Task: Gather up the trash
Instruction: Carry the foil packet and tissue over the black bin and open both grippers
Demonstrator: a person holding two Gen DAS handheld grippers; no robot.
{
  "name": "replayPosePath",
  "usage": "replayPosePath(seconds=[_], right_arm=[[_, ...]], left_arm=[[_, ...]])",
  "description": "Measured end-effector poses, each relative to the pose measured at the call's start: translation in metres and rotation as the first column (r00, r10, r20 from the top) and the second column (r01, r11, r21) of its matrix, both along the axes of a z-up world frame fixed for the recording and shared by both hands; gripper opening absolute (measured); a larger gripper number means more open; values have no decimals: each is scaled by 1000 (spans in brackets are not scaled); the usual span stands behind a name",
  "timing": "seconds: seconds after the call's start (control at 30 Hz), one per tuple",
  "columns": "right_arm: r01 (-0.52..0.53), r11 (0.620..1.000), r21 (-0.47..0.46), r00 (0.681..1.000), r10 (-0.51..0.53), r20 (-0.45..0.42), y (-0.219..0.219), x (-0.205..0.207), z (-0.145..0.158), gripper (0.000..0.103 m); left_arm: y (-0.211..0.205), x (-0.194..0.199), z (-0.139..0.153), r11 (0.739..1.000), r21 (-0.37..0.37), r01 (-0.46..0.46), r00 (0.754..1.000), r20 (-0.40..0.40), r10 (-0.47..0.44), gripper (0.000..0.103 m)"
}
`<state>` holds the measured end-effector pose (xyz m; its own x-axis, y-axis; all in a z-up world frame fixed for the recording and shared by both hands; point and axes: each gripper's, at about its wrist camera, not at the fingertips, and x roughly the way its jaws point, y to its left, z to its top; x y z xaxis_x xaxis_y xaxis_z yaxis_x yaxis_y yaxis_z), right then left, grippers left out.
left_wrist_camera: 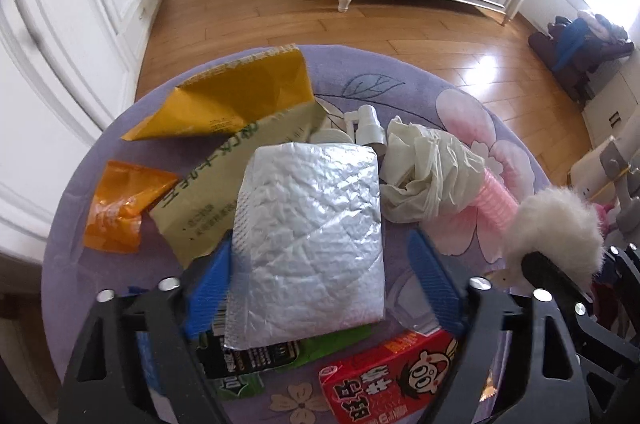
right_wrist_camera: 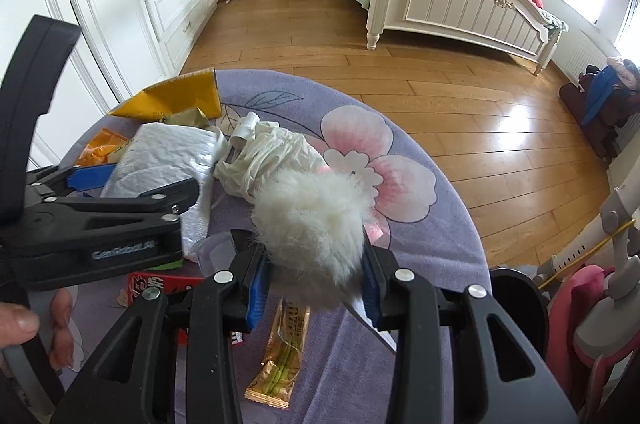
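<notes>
1. Left wrist view: the left gripper (left_wrist_camera: 320, 276) hangs over a round purple rug (left_wrist_camera: 400, 83) strewn with trash. Its blue pads stand spread on either side of a silver foil pouch (left_wrist_camera: 312, 224); the left pad looks to be at the pouch's edge, the right pad stands clear of it, so nothing is pinched.
2. Around the pouch lie a yellow bag (left_wrist_camera: 236, 95), an orange wrapper (left_wrist_camera: 120, 203), an olive paper bag (left_wrist_camera: 208, 191), a white spray nozzle (left_wrist_camera: 366, 125) and a crumpled cream plastic bag (left_wrist_camera: 428, 175).
3. The pouch covers part of a green-and-black packet (left_wrist_camera: 248, 364); a red drink carton (left_wrist_camera: 392, 380) sits near the bottom edge, cut off by the gripper frame.
4. Right wrist view: the right gripper (right_wrist_camera: 312, 288) is pinching a white fluffy ball (right_wrist_camera: 312, 224) between its blue pads, above the rug.
5. The fluff hides most of what lies behind it. A gold snack wrapper (right_wrist_camera: 280, 356) lies beneath.
6. The left gripper's black body blocks the lower left, with fingers (right_wrist_camera: 60, 324) of a hand at the edge.
</notes>
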<state>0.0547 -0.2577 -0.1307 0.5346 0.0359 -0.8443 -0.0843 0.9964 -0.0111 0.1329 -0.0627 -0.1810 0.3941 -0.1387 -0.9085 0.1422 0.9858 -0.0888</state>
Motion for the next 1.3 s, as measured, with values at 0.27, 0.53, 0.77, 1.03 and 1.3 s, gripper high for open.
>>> replayPosePath(seconds=[0.27,0.53,0.77,1.03,1.3], right_arm=[[16,1000,23,1000,-16,-4,-12,3,-6,37],[9,999,47,1000,-10,16,-12,-4,1,37],[43,998,53,999,-45,26,-33,-19,9,37],[148,988,50,988,-150,36,-88,-46,15,37],[282,959,15,959,-282,25,-153,-81,7,37]], left_arm=[[-1,6,-1,999,-35,32,999,-21,-32,16],[-3,-6,27,996,-69,53,998,28,-51,14],[-37,-19,52,992,-49,114,991,81,-110,14],[-101,-38,54,976,-49,213,973,99,-207,14],[-194,-65,51,930,-56,364,928,103,-357,14]])
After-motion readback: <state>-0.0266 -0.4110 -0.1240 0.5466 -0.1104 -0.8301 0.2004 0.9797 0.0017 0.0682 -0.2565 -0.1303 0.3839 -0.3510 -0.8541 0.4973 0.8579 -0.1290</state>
